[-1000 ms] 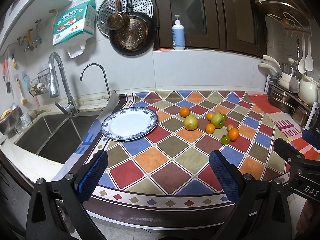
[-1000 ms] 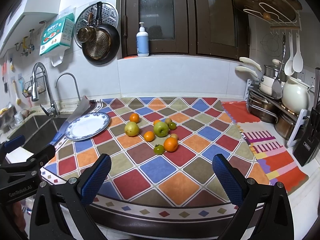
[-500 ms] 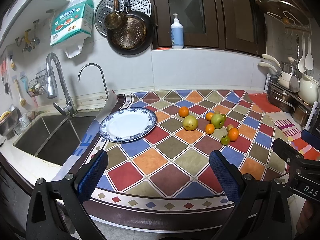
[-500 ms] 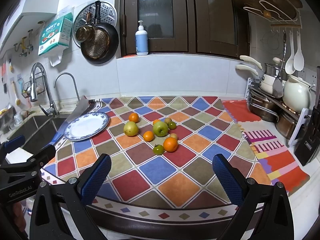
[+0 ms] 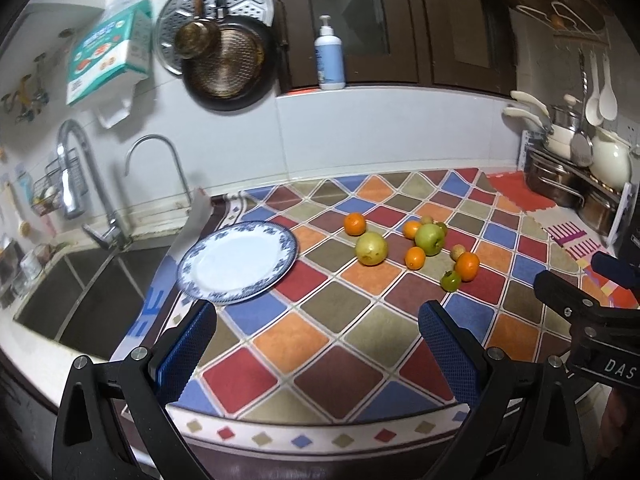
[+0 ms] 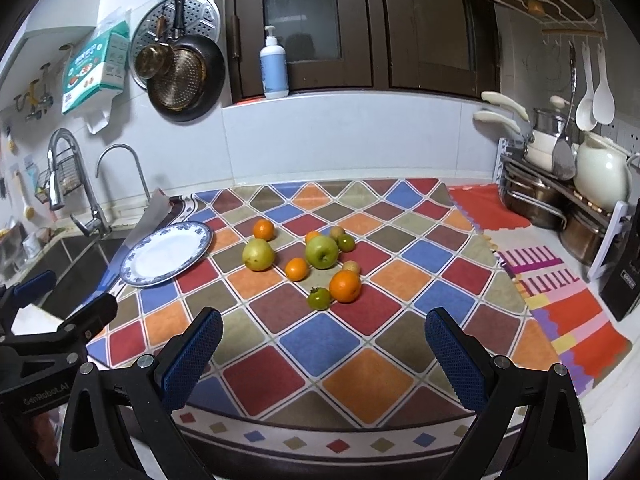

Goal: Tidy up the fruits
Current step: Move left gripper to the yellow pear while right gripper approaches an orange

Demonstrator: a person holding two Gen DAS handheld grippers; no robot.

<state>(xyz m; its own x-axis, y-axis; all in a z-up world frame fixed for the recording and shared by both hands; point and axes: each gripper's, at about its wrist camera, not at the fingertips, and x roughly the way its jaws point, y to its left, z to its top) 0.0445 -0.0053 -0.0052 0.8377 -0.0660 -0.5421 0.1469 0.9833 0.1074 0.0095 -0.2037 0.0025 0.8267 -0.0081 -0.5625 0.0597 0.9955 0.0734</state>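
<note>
1. Orange and green fruits (image 6: 316,264) cluster mid-counter (image 6: 348,344), right of the bare blue-rimmed plate (image 5: 238,262).
2. My left gripper (image 5: 318,344) and right gripper (image 6: 324,352) hover spread wide, holding nothing.

"DAS" is read in white letters on the right gripper (image 5: 600,292) body, cut off at the lower right edge of the left wrist view. "GenRobot.AI" is read on the left gripper (image 6: 52,300) body, lower left of the right wrist view. Print on the tissue pack (image 6: 96,68), upper left, is illegible.
</note>
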